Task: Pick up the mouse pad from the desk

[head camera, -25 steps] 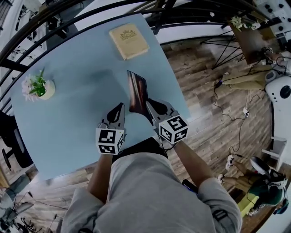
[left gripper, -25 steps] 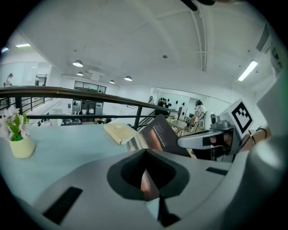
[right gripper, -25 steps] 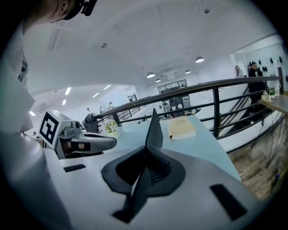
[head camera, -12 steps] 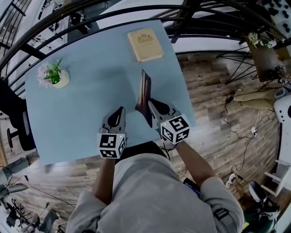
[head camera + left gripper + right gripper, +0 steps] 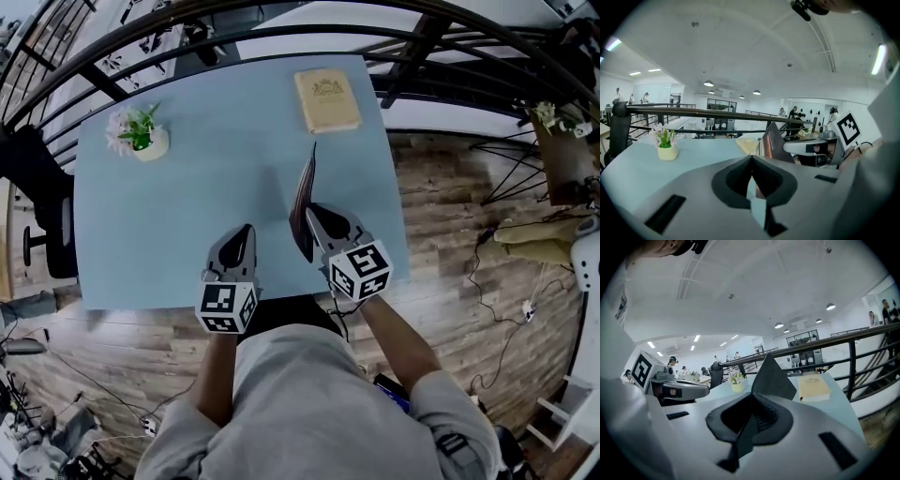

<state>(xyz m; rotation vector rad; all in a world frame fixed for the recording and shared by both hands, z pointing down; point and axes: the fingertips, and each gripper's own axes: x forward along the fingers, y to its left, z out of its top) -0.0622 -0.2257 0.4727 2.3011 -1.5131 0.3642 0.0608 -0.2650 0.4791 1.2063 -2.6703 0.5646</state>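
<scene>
Jaws of the right gripper (image 5: 313, 214) are pinched on the near edge of the mouse pad (image 5: 305, 187), held upright over the desk (image 5: 178, 216), while the left gripper (image 5: 246, 231) is pressed together empty; the lift is judged under way, and a steady raise is called for next.

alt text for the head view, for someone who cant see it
Seen from above, the right claw grips a dark mouse pad, held on edge over a light blue desk. The left claw sits shut and empty beside it; a tan book and a small potted plant rest at the desk's far side.
</scene>
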